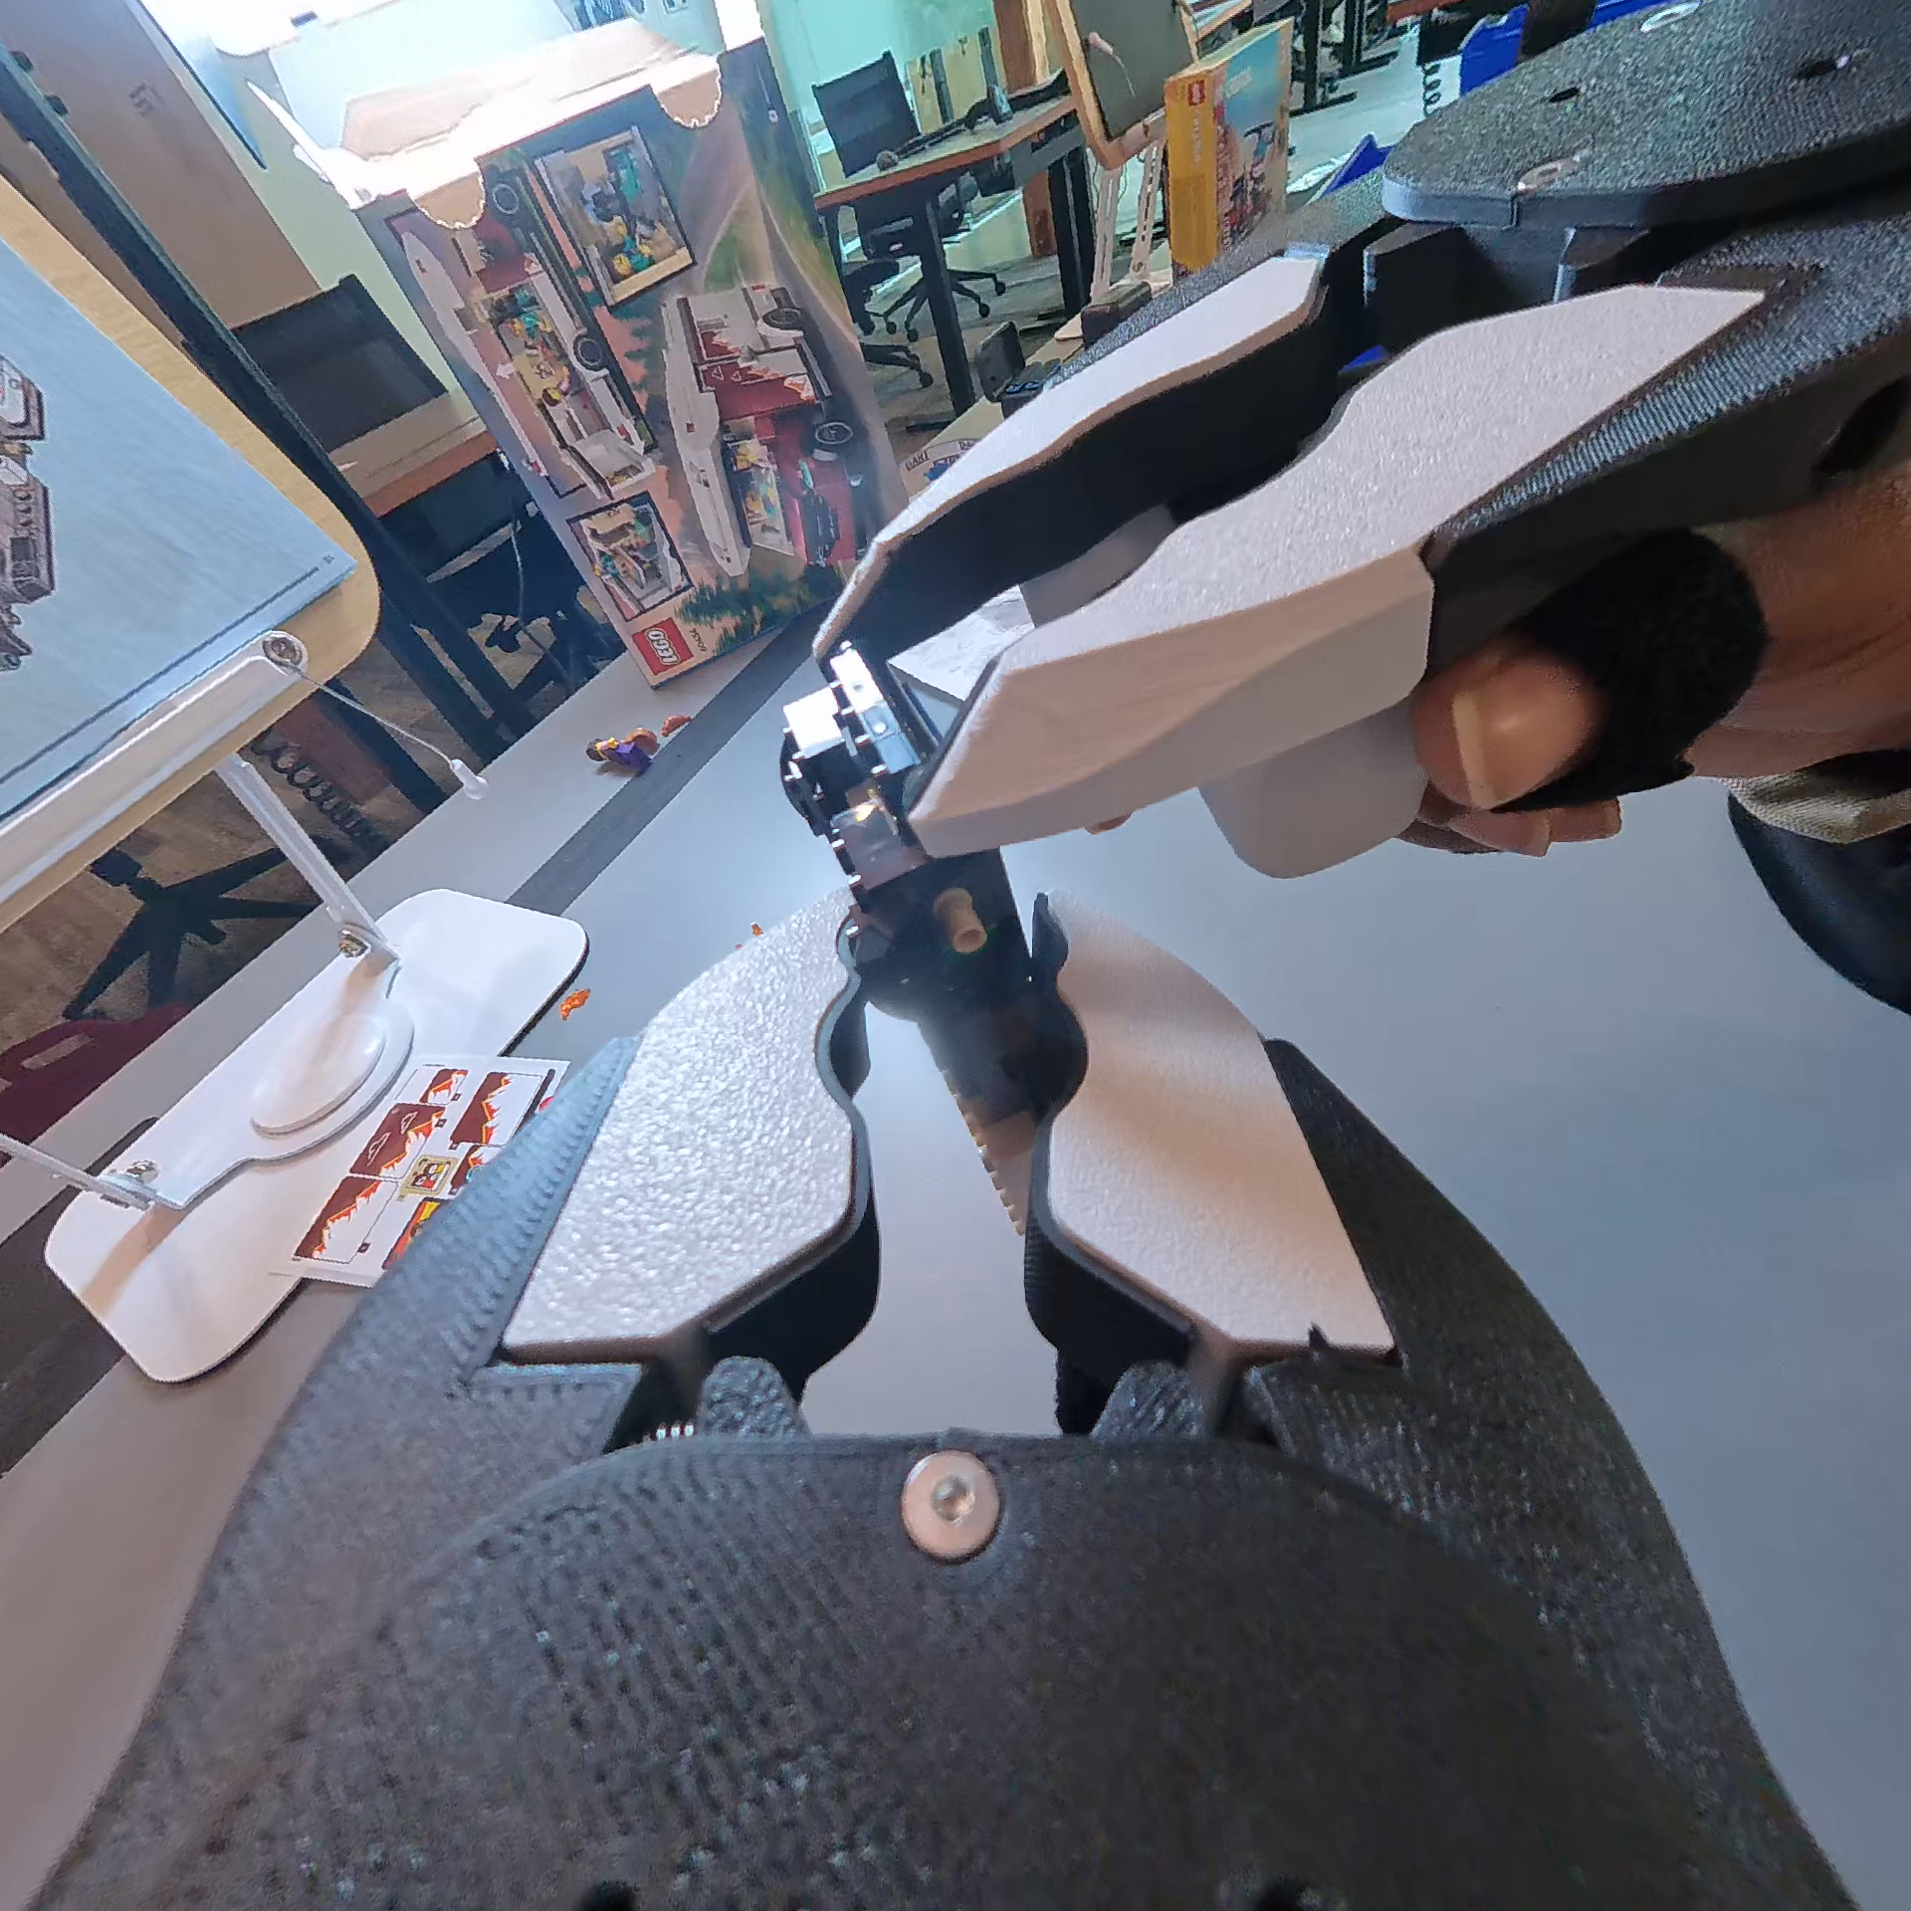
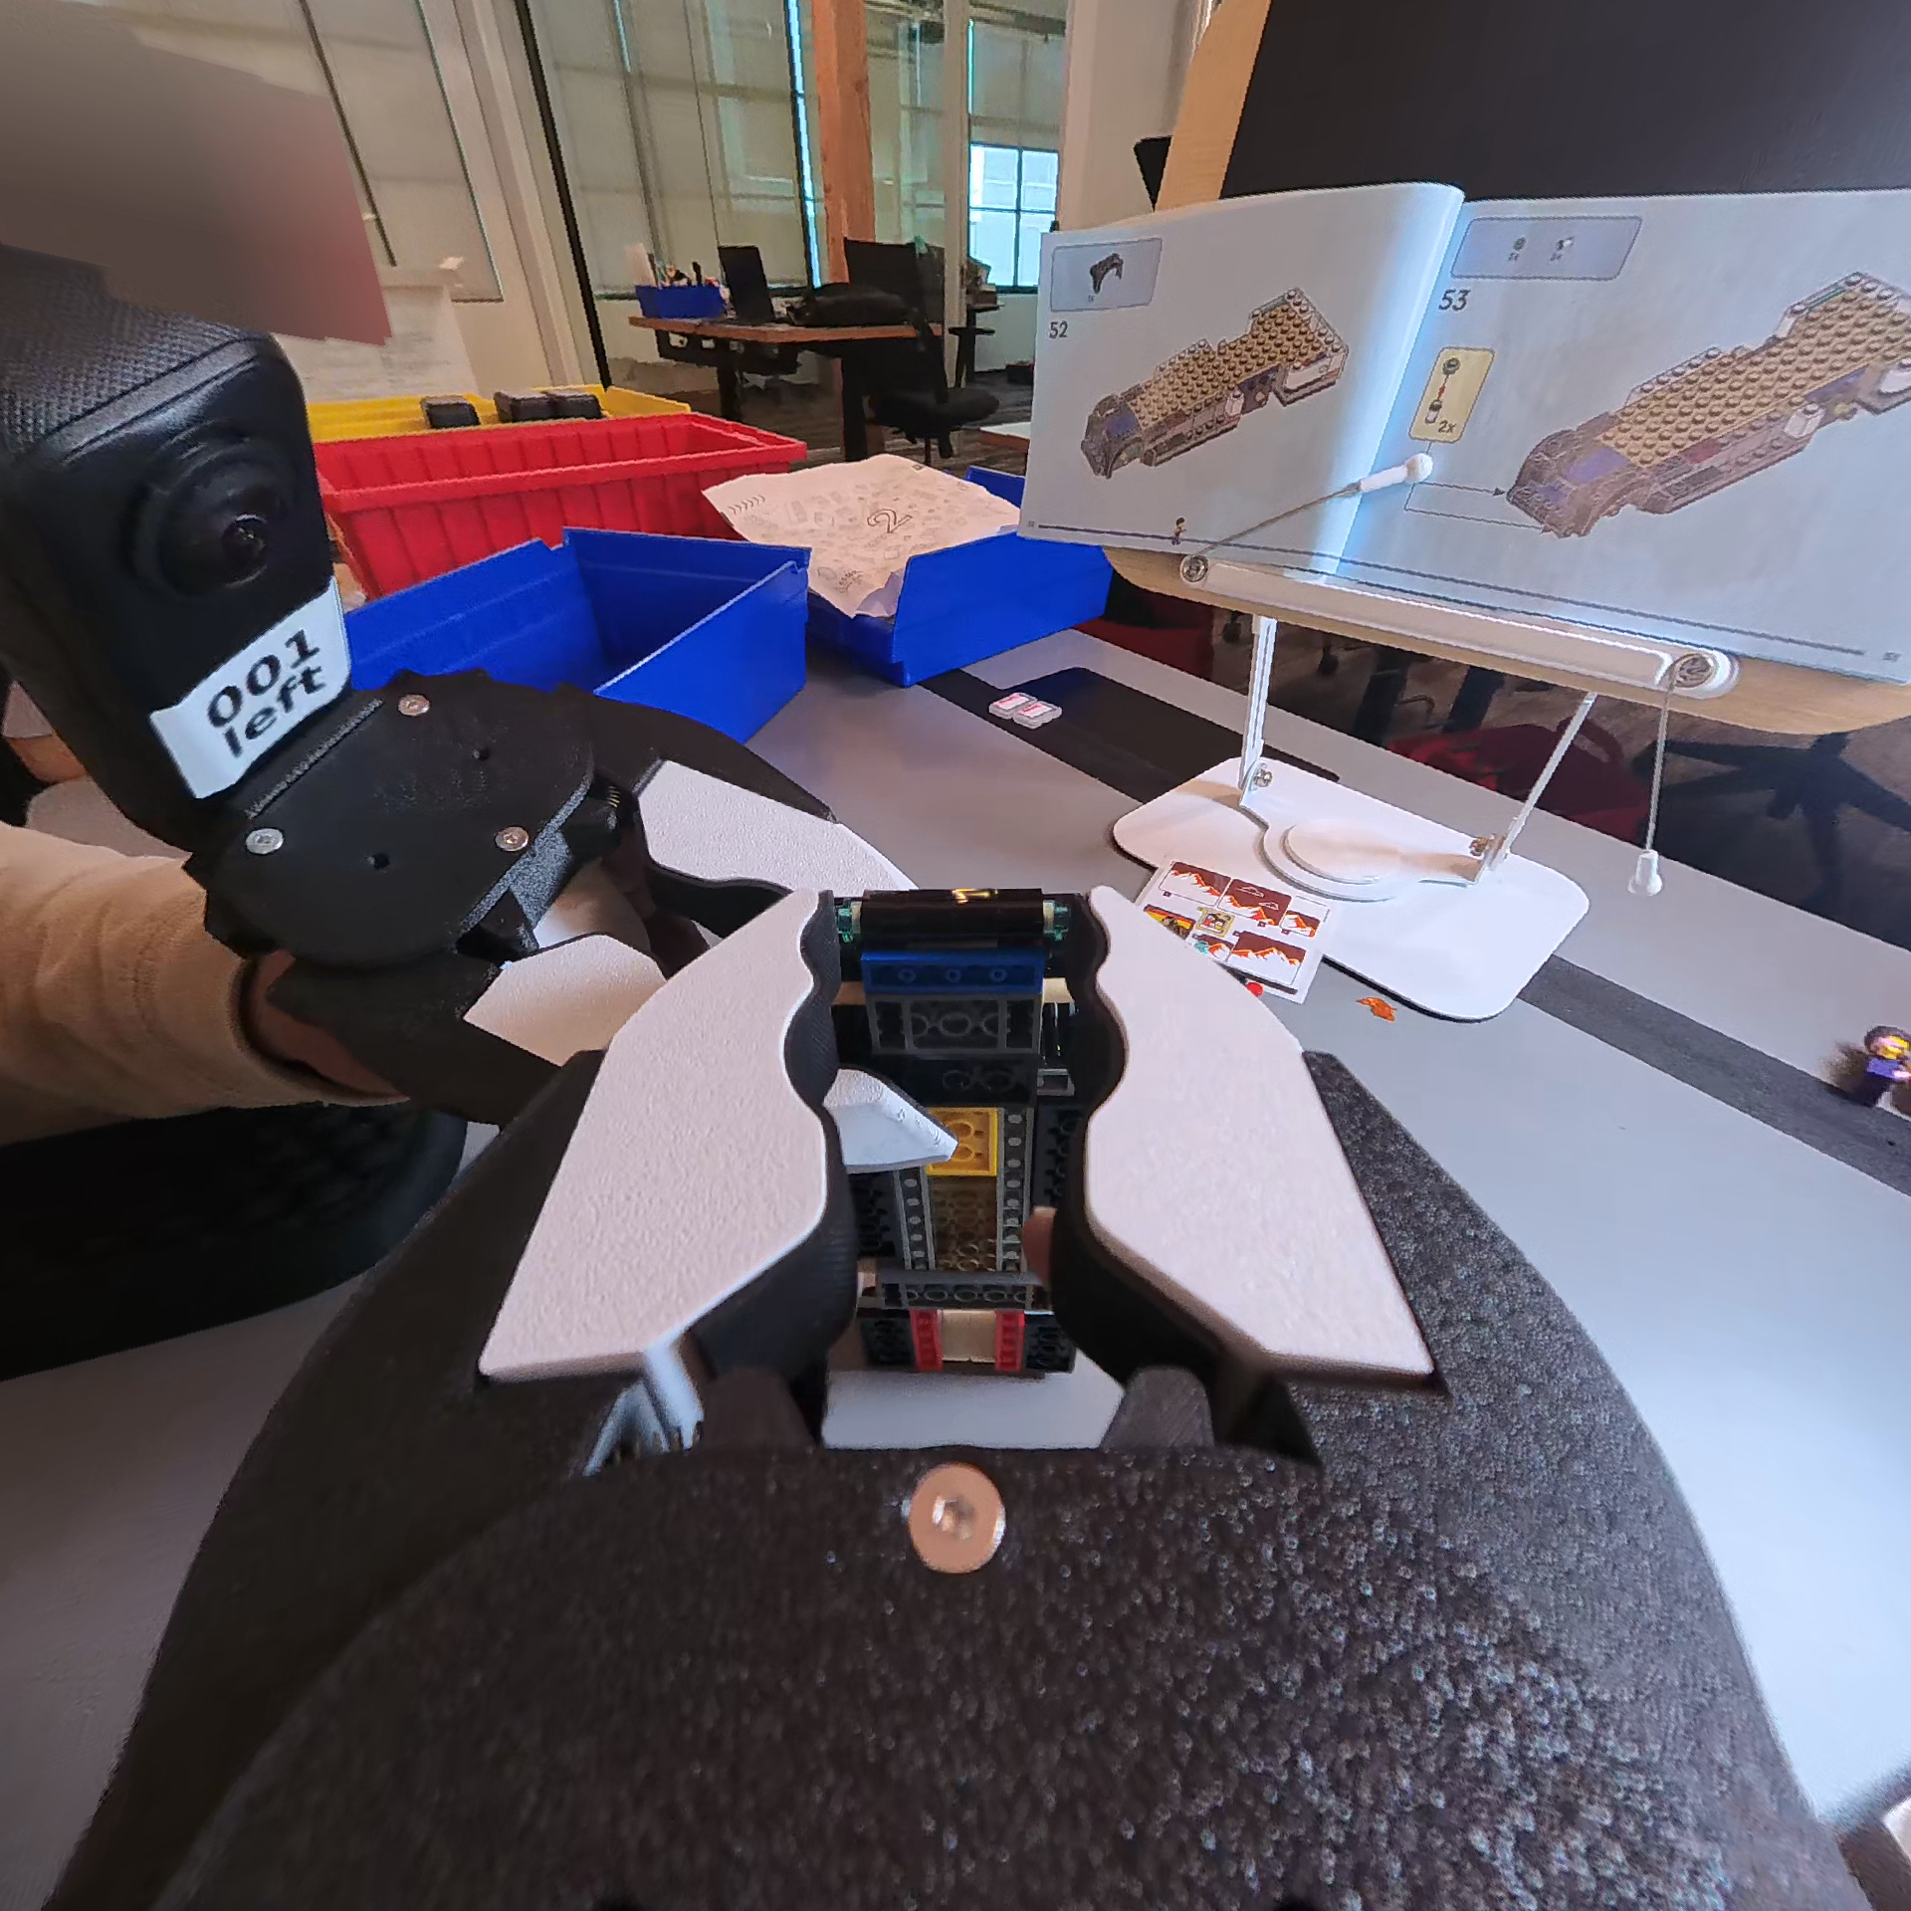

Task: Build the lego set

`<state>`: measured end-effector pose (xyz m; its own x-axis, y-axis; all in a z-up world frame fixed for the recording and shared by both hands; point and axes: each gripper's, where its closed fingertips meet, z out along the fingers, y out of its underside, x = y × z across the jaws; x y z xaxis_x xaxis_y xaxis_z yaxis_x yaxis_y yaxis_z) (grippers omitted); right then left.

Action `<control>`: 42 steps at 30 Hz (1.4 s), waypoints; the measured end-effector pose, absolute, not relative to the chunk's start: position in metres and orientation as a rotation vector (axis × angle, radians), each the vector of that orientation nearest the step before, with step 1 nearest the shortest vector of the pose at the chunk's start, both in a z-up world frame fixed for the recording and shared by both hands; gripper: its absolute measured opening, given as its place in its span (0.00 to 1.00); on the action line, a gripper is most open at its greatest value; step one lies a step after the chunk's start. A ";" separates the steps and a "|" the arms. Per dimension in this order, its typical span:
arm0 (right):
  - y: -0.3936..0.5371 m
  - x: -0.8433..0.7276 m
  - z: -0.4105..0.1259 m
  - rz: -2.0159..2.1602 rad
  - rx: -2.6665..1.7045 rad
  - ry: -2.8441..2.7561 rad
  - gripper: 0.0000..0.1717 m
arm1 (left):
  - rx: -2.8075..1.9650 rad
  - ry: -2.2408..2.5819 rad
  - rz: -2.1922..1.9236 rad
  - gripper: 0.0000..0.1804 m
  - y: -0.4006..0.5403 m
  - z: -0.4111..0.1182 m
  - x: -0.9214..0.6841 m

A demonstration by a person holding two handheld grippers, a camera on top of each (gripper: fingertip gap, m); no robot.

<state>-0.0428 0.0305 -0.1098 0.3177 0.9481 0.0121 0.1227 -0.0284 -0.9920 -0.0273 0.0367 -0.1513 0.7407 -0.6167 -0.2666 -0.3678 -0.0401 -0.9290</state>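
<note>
Both grippers gripped the same black brick-built model (image 2: 957, 1127), held in the air above the grey bench (image 1: 1499, 1086). The right gripper (image 2: 953, 910) had its jaws clenched on the model's two long sides, the pads pressing against it along most of its length; the model's underside faced that camera, with a blue plate, a yellow plate and red bricks set among the black ones. The left gripper (image 1: 946, 931) came in from the model's side, and its jaws were clenched across the model's narrow black edge, near a tan peg. In the left wrist view the right gripper (image 1: 879, 724) reached down from the upper right, its pale fingers (image 1: 1169, 662) gripping the upper part of the model (image 1: 910, 889).

On the bench lay a sticker sheet (image 2: 1231, 926) touching the white base of a book stand (image 2: 1448, 931), which carried an open instruction booklet (image 2: 1344, 362). Farther back stood blue bins (image 2: 683, 610), one with a crumpled paper sheet (image 2: 879, 517) in it, and a red bin (image 2: 538, 476). A small purple minifigure (image 2: 1877, 1060) lay off to the right, and a printed set box (image 1: 641, 393) stood upright at the far edge.
</note>
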 end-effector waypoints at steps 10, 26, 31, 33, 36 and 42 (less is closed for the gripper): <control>0.020 -0.017 -0.112 0.936 -1.308 -1.309 0.33 | -1.542 1.045 -0.349 0.16 0.020 -0.152 -0.019; -0.022 -0.029 -0.149 0.512 -1.012 -1.668 0.17 | -1.339 1.259 -0.243 0.18 -0.018 -0.163 -0.036; -0.031 -0.038 -0.155 0.295 -0.947 -1.630 0.17 | -1.294 1.248 -0.076 0.20 -0.030 -0.159 -0.041; -0.038 -0.042 -0.158 0.218 -0.895 -1.634 0.17 | -1.273 1.279 -0.001 0.19 -0.033 -0.161 -0.040; -0.044 -0.044 -0.163 0.165 -0.864 -1.638 0.17 | -1.255 1.323 0.057 0.16 -0.039 -0.168 -0.041; -0.049 -0.043 -0.170 0.171 -0.869 -1.653 0.17 | -1.266 1.358 0.067 0.15 -0.044 -0.175 -0.040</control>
